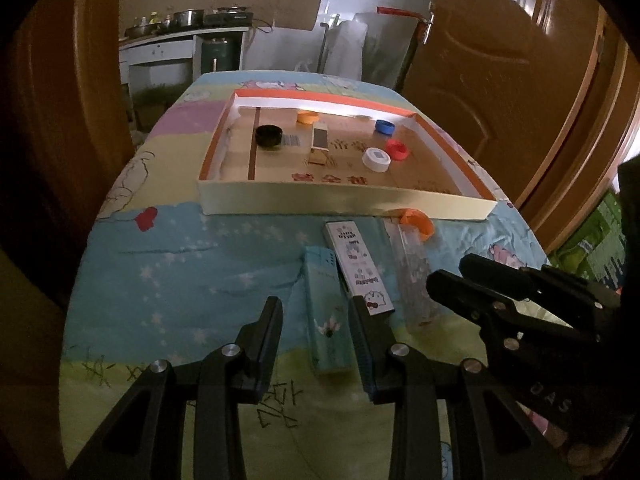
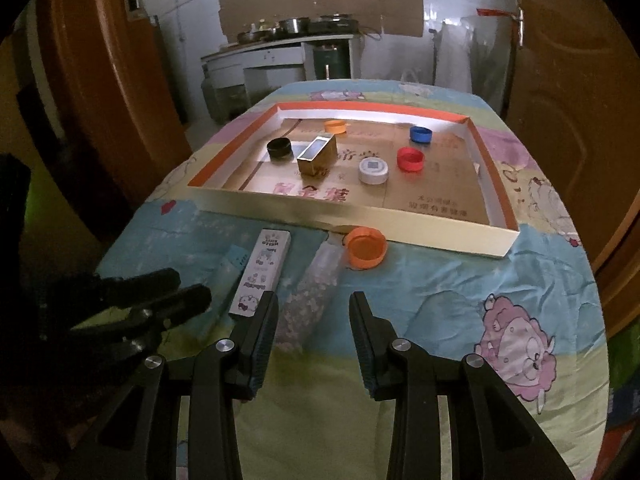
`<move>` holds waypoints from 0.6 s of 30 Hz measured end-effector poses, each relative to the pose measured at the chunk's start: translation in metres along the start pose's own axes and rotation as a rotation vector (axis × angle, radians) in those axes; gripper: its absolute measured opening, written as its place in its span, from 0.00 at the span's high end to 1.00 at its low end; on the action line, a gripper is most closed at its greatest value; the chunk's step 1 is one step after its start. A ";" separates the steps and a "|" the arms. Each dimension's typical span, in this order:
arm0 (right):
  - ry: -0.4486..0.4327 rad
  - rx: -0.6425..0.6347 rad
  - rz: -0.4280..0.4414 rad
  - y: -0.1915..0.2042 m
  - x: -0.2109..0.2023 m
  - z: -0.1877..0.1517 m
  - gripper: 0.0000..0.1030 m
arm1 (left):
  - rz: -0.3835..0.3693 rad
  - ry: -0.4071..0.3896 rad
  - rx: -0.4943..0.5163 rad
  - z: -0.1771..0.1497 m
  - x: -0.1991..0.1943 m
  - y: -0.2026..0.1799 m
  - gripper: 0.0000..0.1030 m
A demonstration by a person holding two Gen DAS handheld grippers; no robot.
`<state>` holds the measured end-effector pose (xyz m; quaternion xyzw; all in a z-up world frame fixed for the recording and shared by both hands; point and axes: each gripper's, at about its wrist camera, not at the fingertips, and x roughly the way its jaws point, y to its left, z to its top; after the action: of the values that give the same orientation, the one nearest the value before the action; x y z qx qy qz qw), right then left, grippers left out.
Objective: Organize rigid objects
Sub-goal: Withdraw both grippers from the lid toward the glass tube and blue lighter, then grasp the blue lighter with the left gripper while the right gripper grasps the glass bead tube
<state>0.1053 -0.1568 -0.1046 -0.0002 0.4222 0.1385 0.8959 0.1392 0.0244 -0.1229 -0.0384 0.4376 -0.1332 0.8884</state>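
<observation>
Across the cartoon-print tablecloth [image 2: 460,292] at twelve o'clock lies the shallow cardboard tray [image 2: 352,216], already holding a black cap [image 2: 283,149], a gold box [image 2: 317,156], a white lid [image 2: 373,171] and red [image 2: 410,159], blue [image 2: 421,134] and small orange [image 2: 335,126] caps. Four things lie outside it, near its front wall: a teal box [image 1: 326,316], a white cartoon-printed box [image 1: 358,268], a clear speckled tube [image 2: 308,292] and an orange cap [image 2: 366,248] that seems to touch the wall.

The left gripper [image 1: 316,316] straddles the teal box with its jaws apart and not yet pressing. The right gripper [image 2: 314,312], jaws likewise parted and empty, points at the tube's near end, which sits toward its eleven o'clock finger.

The step in hand looks like two pickups at once. The left should settle lower with the teal box centred, keeping its one o'clock finger clear of the white box close beside it. The right should shift toward eleven o'clock to centre on the tube, grip across its width, then lift it well over the wall.
</observation>
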 end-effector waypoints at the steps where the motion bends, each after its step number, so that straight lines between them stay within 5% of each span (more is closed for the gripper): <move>1: 0.002 0.004 0.000 0.000 0.001 0.000 0.63 | -0.001 0.002 0.003 0.000 0.001 0.000 0.67; 12: 0.015 0.025 -0.001 -0.005 0.011 0.002 0.63 | 0.021 0.018 0.027 -0.004 0.017 -0.005 0.67; 18: 0.013 0.031 -0.032 -0.001 0.019 0.006 0.63 | 0.047 -0.002 0.031 0.001 0.023 -0.003 0.75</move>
<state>0.1215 -0.1529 -0.1155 0.0061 0.4301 0.1174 0.8951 0.1527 0.0152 -0.1398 -0.0145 0.4356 -0.1187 0.8922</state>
